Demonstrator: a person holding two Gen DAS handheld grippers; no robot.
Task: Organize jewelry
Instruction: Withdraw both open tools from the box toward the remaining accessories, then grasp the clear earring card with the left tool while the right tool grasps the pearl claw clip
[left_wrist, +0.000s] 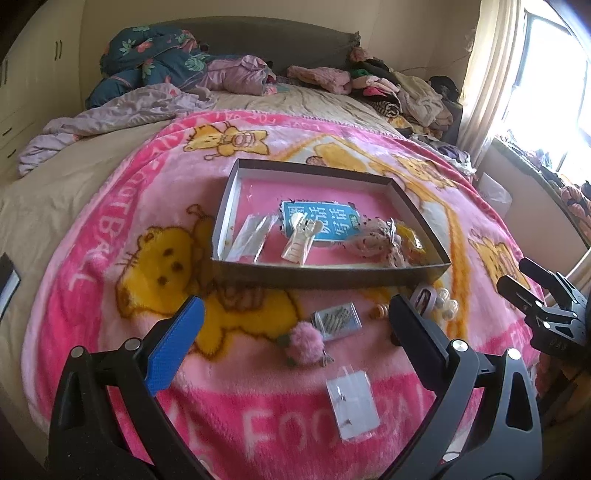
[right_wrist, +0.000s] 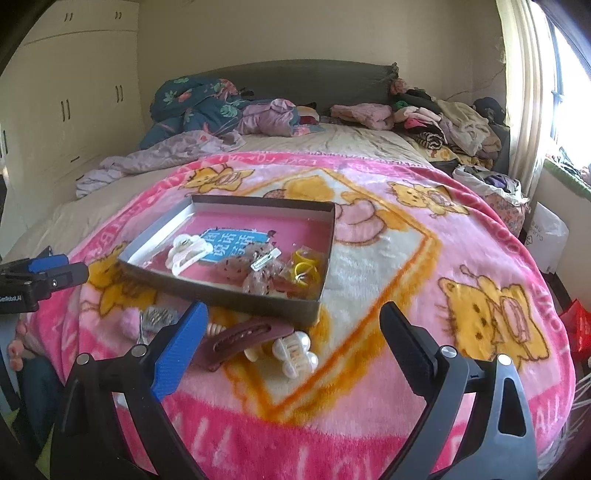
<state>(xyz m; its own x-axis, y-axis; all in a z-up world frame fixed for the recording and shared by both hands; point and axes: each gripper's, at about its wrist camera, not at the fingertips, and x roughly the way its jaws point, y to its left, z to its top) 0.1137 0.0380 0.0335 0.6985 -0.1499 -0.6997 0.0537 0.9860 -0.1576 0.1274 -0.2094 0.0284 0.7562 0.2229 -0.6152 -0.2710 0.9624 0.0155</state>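
My left claw (left_wrist: 295, 314) gaping, empty, my right claw (right_wrist: 293, 321) likewise, maroon barrette (right_wrist: 240, 341) on blanket (right_wrist: 388, 258) below box (right_wrist: 221, 291), long axis 8-to-2 o'clock

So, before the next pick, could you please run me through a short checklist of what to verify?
1. Left hand-held gripper open and empty: ok.
2. Right hand-held gripper open and empty: ok.
3. Box open with room inside: ok.
4. Loose pieces on the blanket within view, namely pompom, brown clip, pearl clip: ok.
5. Brown clip free of the pearl clip: cannot tell, they lie close together.
6. Grippers apart from each other: ok.
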